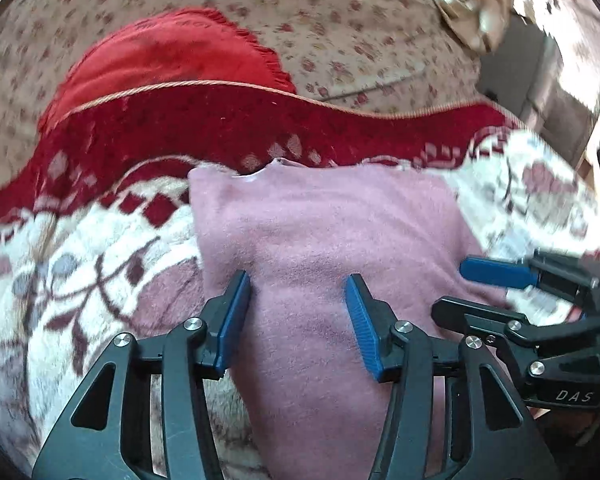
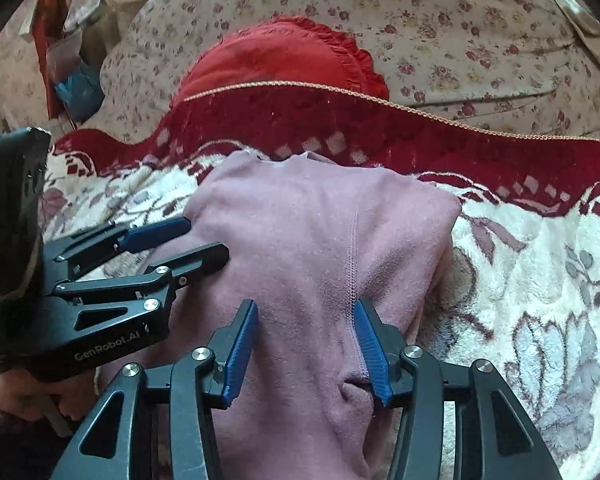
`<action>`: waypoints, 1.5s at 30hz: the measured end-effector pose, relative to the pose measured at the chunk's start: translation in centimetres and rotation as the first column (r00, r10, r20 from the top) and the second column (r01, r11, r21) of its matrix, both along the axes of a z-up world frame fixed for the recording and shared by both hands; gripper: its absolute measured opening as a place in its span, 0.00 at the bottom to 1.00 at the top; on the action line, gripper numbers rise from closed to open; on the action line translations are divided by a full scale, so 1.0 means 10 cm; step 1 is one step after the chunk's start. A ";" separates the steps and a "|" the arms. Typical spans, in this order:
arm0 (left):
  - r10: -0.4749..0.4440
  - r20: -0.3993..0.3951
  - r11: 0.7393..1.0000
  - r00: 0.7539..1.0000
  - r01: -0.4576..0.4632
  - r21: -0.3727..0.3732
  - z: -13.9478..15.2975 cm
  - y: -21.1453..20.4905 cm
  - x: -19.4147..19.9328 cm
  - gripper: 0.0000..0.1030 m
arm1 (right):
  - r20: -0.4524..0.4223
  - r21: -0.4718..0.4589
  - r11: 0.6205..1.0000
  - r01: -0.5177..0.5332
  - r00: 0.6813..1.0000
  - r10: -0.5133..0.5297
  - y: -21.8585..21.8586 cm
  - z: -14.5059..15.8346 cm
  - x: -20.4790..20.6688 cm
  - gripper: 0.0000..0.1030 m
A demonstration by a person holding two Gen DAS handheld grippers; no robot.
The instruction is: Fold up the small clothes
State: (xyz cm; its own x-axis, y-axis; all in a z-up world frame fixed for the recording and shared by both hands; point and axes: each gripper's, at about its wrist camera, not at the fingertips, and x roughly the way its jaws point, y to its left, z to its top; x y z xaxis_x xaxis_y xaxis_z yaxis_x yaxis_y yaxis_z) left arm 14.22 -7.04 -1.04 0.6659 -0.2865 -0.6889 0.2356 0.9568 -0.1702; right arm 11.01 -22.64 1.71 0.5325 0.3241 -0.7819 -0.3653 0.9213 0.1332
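- A pink garment [image 1: 324, 240] lies folded on a red-and-cream patterned blanket [image 1: 100, 248], in front of a red cushion [image 2: 276, 56].
- The left gripper [image 1: 298, 312] hangs released, jaws apart above the cloth.
- The right gripper [image 2: 306, 344] is likewise released, holding nothing.

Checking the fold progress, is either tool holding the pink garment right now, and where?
Nothing held: left tool and right tool stand open over the pink garment.

Both wrist views look steeply down, close over the same pink garment [image 1: 320, 240], side by side.
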 end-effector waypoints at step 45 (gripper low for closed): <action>0.032 -0.029 0.998 0.999 -0.030 0.064 0.22 0.02 -0.92 0.56 | 0.180 -0.009 0.909 0.417 0.895 -0.409 -0.35 0.20 -0.94 0.48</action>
